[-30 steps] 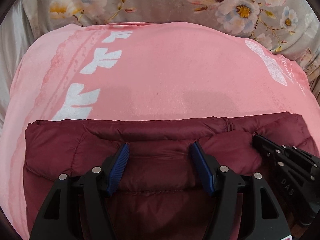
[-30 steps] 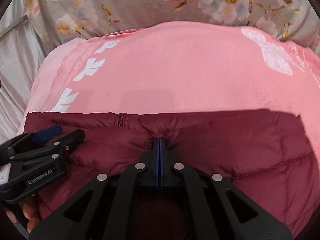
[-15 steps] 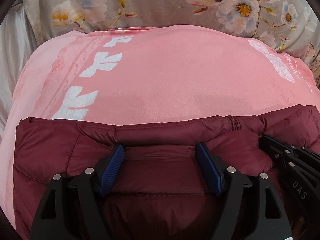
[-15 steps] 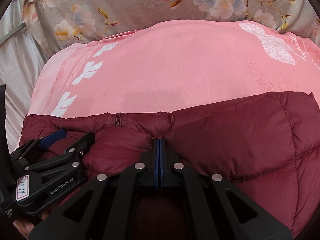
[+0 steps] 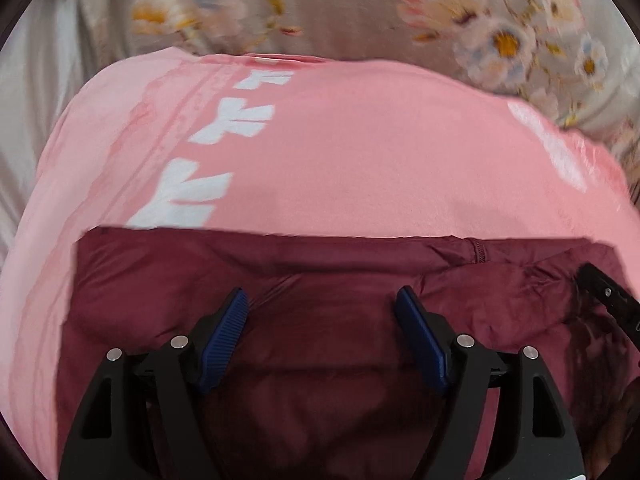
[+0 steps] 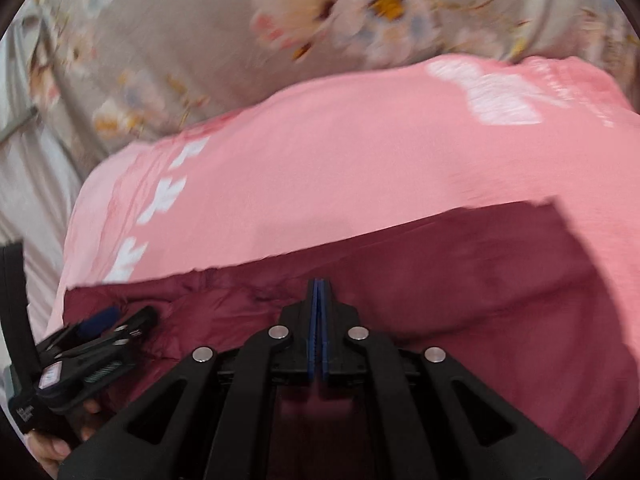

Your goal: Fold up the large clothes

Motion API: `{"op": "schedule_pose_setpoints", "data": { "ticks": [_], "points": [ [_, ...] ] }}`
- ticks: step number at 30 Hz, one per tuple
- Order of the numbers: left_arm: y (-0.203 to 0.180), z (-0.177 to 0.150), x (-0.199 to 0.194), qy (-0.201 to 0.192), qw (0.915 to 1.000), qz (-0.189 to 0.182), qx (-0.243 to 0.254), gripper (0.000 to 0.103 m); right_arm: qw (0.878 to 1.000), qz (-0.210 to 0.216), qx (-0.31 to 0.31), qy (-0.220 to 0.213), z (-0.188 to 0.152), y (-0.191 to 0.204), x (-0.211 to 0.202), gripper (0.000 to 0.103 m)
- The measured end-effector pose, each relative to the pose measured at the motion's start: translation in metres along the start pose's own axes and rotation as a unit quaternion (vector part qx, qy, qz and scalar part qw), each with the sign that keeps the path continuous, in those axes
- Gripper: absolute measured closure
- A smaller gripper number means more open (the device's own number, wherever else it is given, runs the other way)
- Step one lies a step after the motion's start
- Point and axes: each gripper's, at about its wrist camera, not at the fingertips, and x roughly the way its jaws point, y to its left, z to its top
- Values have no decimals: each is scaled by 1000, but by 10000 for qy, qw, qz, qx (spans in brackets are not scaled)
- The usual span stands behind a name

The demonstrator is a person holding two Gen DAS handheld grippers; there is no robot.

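A maroon puffer jacket (image 5: 320, 264) lies flat on a pink blanket (image 5: 360, 152), its far edge straight and a zipper end showing near the right. My left gripper (image 5: 323, 312) is open, its blue pads wide apart over the jacket and gripping nothing. In the right wrist view the jacket (image 6: 480, 288) fills the lower half. My right gripper (image 6: 319, 286) has its pads together on a pinch of jacket fabric, and its jaws are opening by a sliver. The left gripper (image 6: 100, 320) shows at the left edge there; the right gripper's black fingers (image 5: 608, 296) show at the left view's right edge.
The pink blanket (image 6: 360, 184) carries white leaf prints and a white patch. Behind it lies floral grey bedding (image 5: 360, 8), with pale plain sheet (image 5: 36, 92) to the left. A person's hand (image 6: 52, 448) holds the left gripper at the bottom left.
The left jaws widened, then stayed. The jacket's right side, humped up half a second ago, now lies flatter. The right wrist view has rolled, so the jacket's edge slants, and both views are blurred.
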Motion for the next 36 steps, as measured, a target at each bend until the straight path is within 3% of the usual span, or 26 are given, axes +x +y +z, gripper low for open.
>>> {"op": "schedule_pose_setpoints", "data": {
  "ticks": [3, 7, 16, 23, 36],
  "points": [
    [17, -10, -30, -3, 9988, -276, -416, 30, 10000, 86, -17, 38, -9, -6, -23, 100],
    [4, -31, -47, 28, 9986, -345, -399, 30, 9987, 227, -453, 95, -32, 20, -35, 100],
    [-21, -69, -37, -55, 9999, 126, -21, 27, 9916, -92, -1275, 209, -78, 58, -24, 100],
    [-29, -76, -27, -205, 9986, 446, 192, 21, 9922, -104, -1193, 332, -80, 53, -17, 101],
    [-36, -79, -21, -219, 9971, 662, 318, 17, 9905, -245, -1309, 347, -83, 57, -15, 101]
  ]
}}
